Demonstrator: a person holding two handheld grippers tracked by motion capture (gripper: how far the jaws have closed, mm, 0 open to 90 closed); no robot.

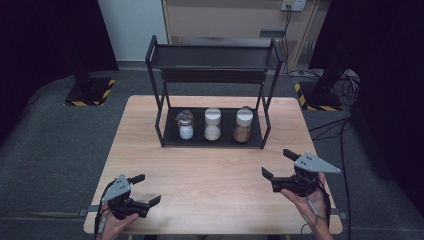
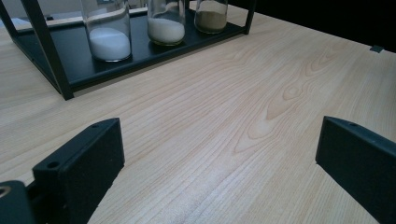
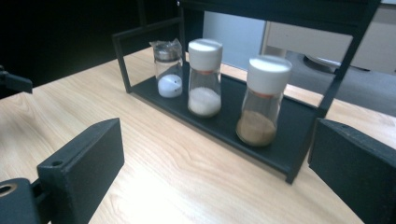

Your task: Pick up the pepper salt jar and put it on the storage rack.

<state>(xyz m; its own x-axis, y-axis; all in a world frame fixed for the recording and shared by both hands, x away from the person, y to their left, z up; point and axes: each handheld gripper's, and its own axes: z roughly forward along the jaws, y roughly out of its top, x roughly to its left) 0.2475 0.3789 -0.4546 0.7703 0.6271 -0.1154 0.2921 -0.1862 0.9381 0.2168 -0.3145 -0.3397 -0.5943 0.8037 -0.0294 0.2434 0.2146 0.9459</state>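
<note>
Left gripper (image 1: 148, 189) and right gripper (image 1: 276, 164) hovering wide open near table's (image 1: 210, 165) front corners, three jars (image 1: 212, 125) sitting on rack's (image 1: 212, 141) bottom shelf near far edge

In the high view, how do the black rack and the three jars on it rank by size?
1. Black rack, by far the largest.
2. Brown-powder jar and middle white-capped jar: they look alike, so no ranking.
3. Left jar with the clear top, slightly shorter.
</note>
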